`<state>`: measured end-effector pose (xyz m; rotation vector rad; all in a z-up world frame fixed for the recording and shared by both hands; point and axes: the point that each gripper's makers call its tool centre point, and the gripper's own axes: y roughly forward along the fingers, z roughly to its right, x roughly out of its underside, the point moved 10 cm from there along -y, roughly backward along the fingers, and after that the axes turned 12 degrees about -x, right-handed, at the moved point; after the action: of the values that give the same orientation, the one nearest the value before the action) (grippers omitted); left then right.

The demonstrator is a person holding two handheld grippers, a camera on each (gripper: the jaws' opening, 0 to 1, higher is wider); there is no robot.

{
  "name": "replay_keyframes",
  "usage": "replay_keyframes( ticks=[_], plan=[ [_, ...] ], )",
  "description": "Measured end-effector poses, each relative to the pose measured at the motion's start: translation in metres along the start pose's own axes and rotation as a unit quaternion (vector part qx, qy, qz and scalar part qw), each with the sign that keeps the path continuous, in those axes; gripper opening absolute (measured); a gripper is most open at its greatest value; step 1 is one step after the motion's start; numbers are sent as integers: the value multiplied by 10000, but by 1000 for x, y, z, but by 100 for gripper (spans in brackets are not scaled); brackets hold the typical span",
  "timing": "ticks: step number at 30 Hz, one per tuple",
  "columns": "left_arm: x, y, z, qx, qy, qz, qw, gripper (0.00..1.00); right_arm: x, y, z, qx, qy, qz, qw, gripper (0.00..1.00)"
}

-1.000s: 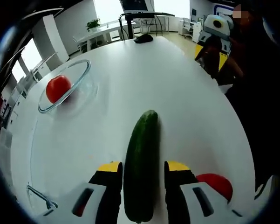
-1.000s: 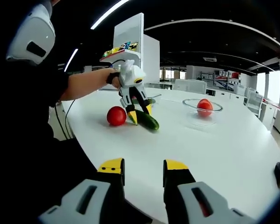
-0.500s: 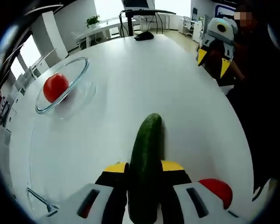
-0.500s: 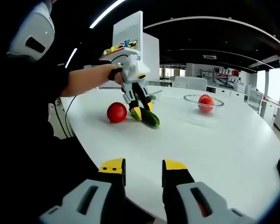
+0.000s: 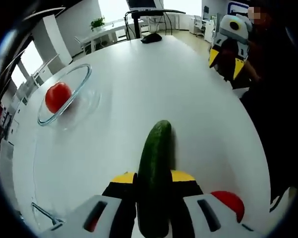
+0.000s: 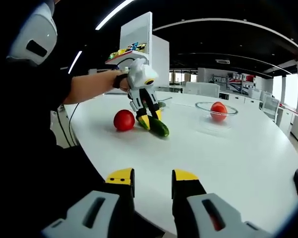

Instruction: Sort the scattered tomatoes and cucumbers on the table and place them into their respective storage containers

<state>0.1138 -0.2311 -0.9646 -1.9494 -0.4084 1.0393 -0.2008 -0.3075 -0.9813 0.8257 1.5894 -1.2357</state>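
Observation:
A dark green cucumber (image 5: 156, 163) lies lengthwise between my left gripper's (image 5: 153, 179) yellow-tipped jaws, which are shut on it. In the right gripper view the same cucumber (image 6: 158, 128) is held just off the white table (image 6: 228, 148) by the left gripper (image 6: 149, 119). A loose red tomato (image 6: 124, 120) lies beside it; in the left gripper view this tomato (image 5: 229, 202) is at the lower right. Another tomato (image 5: 57, 96) rests in a glass bowl (image 5: 79, 79), far left. My right gripper (image 6: 148, 178) hovers open near the table's edge, holding nothing.
A second glass container's rim (image 5: 42, 212) shows at the lower left of the left gripper view. A black object (image 5: 152, 39) lies at the table's far end. A person's forearm (image 6: 89, 87) holds the left gripper. Office furniture stands beyond the table.
My left gripper's jaws have shut on the cucumber, which was lying loose between them a second ago, and it now sits slightly raised. The right gripper has barely moved.

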Motion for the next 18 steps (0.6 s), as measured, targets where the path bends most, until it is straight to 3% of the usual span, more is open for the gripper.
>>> replay_keyframes(
  ticks=[7, 18],
  plan=[
    [-7, -9, 2, -132, 138, 132, 9997, 23, -1, 2, -1, -53, -29, 14, 10000, 28],
    [0, -29, 2, -310, 154, 85, 9994, 23, -5, 2, -4, -93, -80, 57, 9999, 28]
  ],
)
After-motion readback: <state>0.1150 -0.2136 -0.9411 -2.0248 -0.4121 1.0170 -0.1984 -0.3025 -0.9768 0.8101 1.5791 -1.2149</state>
